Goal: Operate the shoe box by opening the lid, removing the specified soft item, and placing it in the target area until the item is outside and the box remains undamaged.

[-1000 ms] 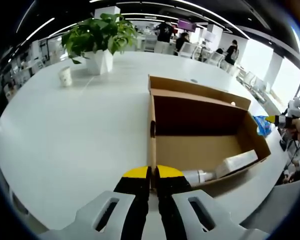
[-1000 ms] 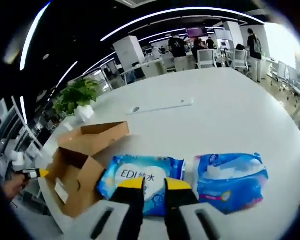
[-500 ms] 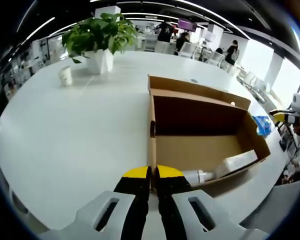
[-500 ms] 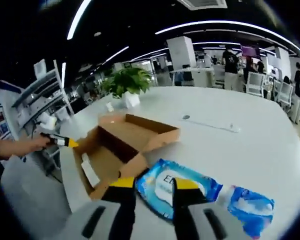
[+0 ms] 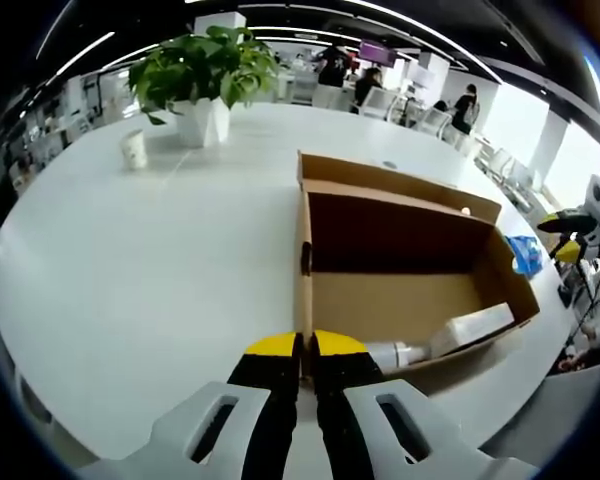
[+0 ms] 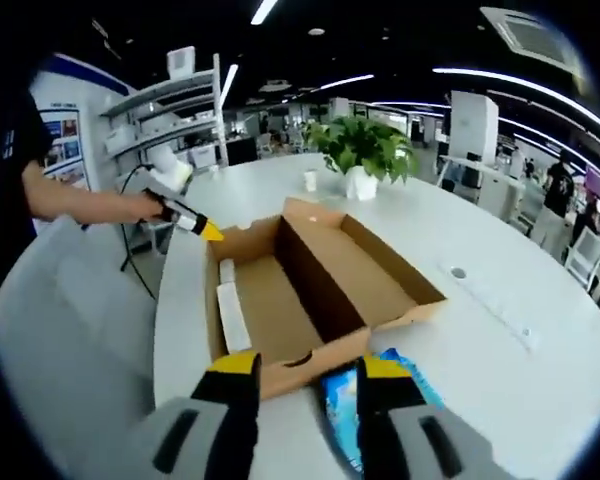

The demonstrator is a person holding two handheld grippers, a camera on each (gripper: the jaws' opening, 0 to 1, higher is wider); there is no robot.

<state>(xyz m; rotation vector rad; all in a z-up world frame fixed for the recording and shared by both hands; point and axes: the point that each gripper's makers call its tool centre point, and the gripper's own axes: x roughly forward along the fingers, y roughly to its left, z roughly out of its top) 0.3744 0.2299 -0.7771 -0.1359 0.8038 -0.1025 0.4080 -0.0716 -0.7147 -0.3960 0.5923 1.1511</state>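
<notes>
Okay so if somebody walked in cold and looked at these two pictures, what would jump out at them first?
Probably the open cardboard shoe box in the middle of the big white table, with a white wrapped item lying along its inside wall. The left gripper is shut on the box's near edge. Then the leafy potted plant at the far side, and the blue wipes pack between the right gripper's jaws.

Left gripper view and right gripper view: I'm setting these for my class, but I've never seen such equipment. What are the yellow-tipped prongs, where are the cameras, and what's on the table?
A person holds a two-jaw gripper in each hand, and each carries a camera looking along its jaws. The left gripper is clamped on the near wall of the open shoe box. The right gripper hangs open over a blue packet. The white table also holds a potted plant and a cup. A white item lies inside the box.
</notes>
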